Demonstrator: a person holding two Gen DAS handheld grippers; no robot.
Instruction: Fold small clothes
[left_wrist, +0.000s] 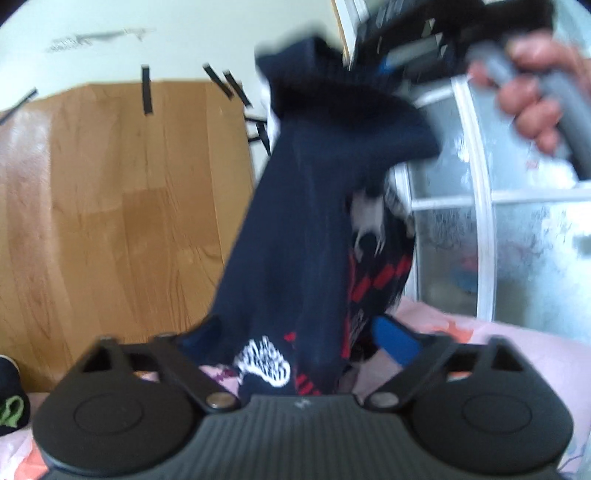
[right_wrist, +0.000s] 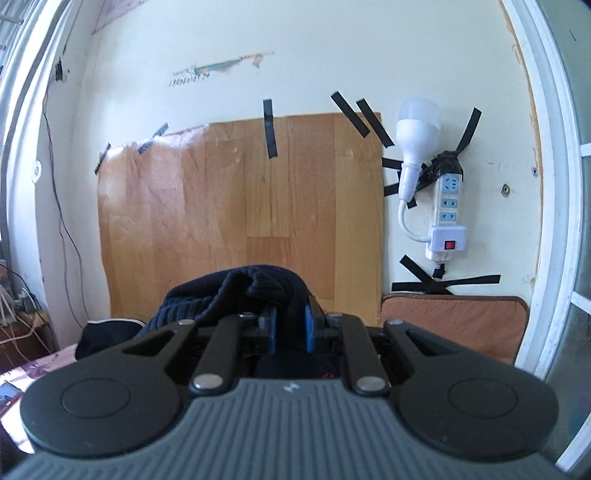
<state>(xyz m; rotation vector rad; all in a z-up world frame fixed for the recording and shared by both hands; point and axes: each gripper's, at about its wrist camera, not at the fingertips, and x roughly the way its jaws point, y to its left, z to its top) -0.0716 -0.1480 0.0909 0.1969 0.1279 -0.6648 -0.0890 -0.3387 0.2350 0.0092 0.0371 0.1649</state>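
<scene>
A dark navy sock (left_wrist: 306, 206) with red and white patterns hangs in the air, blurred. Its ribbed top is pinched in my right gripper (left_wrist: 384, 70) at the upper right, which a hand (left_wrist: 532, 107) holds by the handle. The sock's lower end dangles between the fingers of my left gripper (left_wrist: 295, 332). The blue pad (left_wrist: 397, 343) stands a little apart from the cloth, and the other finger is hidden behind it. In the right wrist view my right gripper (right_wrist: 291, 321) is shut on the navy ribbed cloth (right_wrist: 255, 291), which bunches over its fingers.
A wood-grain panel (right_wrist: 240, 218) is taped to the wall ahead. A power strip (right_wrist: 445, 218) with a bulb (right_wrist: 417, 125) hangs beside it, above a brown cushion (right_wrist: 454, 325). Pink bedding (left_wrist: 517, 354) lies below, another dark garment (right_wrist: 99, 339) at the left, a frosted-glass door (left_wrist: 524, 229) at the right.
</scene>
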